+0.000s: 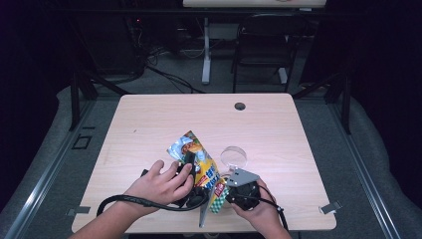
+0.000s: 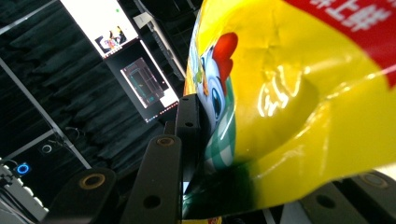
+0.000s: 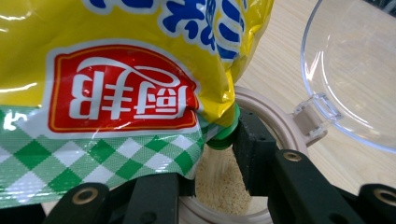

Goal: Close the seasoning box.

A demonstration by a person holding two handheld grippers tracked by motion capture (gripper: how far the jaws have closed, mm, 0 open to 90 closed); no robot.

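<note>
Over the table (image 1: 149, 124), both claws clamp the seasoning bag (image 1: 201, 164) (tilted).

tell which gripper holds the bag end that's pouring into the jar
The right gripper: its jaws pinch the green-checked end of the seasoning bag over the jar; the left gripper clamps the raised end.
</note>
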